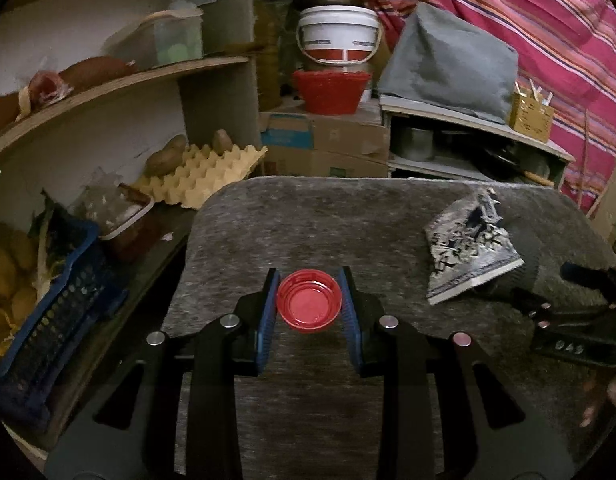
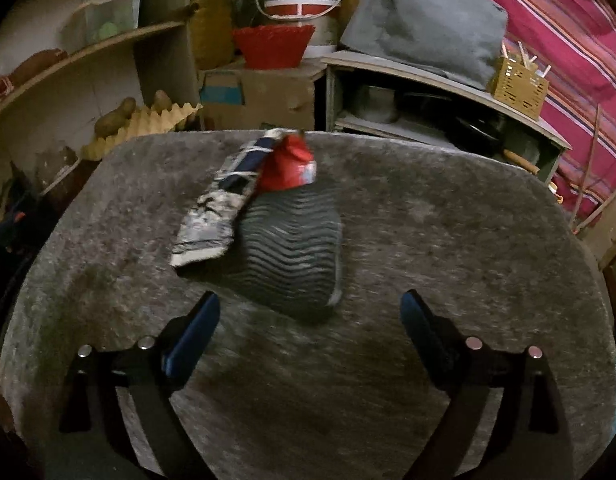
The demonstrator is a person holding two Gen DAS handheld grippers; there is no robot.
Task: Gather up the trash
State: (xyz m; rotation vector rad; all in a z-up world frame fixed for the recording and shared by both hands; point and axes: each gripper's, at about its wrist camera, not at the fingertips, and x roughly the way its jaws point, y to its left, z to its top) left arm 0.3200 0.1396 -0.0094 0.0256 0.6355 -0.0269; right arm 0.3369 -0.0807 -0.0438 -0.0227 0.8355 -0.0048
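My left gripper (image 1: 309, 280) is shut on a red plastic lid (image 1: 309, 305), held open side up between its blue pads just above the grey felt table (image 1: 308, 216). A crumpled blue-and-white wrapper (image 1: 466, 248) lies to the right on the table. In the right wrist view, my right gripper (image 2: 310, 308) is open and empty above the table (image 2: 448, 240). Just ahead of it lie a dark ridged pouch (image 2: 292, 256), the blue-and-white wrapper (image 2: 220, 208) and a red wrapper (image 2: 288, 168), all touching. The right gripper also shows at the right edge of the left wrist view (image 1: 580, 300).
Shelves on the left hold an egg tray (image 1: 200, 174), potatoes and a blue crate (image 1: 48, 312). Behind the table stand a cardboard box (image 1: 328, 144), a red basket (image 1: 330, 90), a white bucket (image 1: 338, 36) and a low shelf with a grey cover (image 1: 448, 64).
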